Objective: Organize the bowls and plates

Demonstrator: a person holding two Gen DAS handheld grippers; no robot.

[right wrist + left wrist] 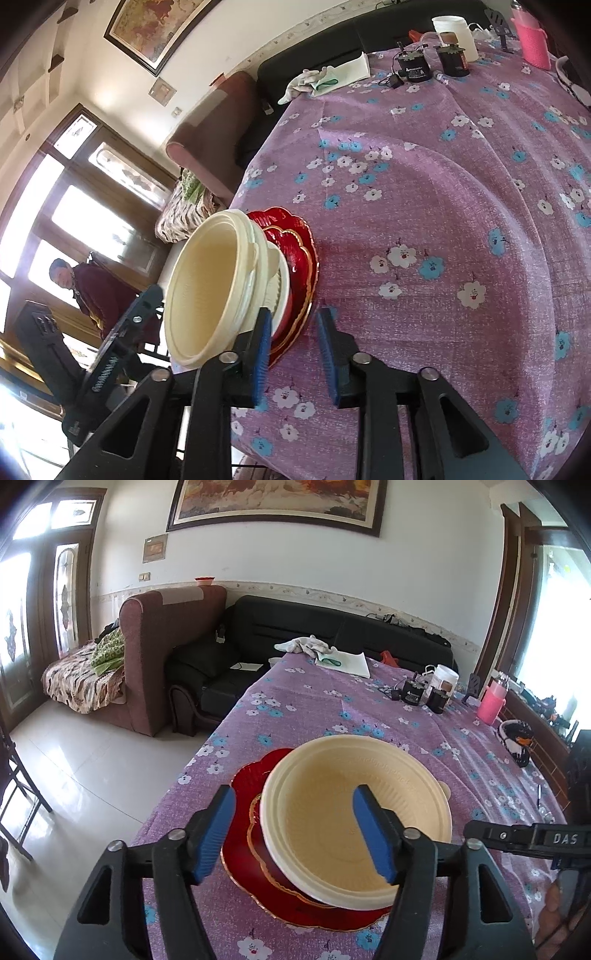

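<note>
A cream bowl [317, 834] sits on top of two red gold-rimmed plates [242, 867] near the left edge of the purple flowered tablecloth [332, 701]. My left gripper [293, 792] is open and straddles the bowl's near left rim: one blue pad hangs over the red plate, the other stands inside the bowl, and neither presses. In the right wrist view the bowl [207, 288] rests on a white dish [282, 280] over the red plates [301, 251]. My right gripper [293, 314] is open, with the plate's rim at the mouth of its gap. The right gripper's body [535, 838] shows at the far right of the left wrist view.
At the table's far end lie a white cloth [306, 644], paper [347, 662], black devices [413, 694], a white jar [445, 677] and a pink bottle [493, 701]. A black-and-white object [517, 742] sits at the right edge. Sofas [295, 627] stand beyond. A person [88, 291] stands by the door.
</note>
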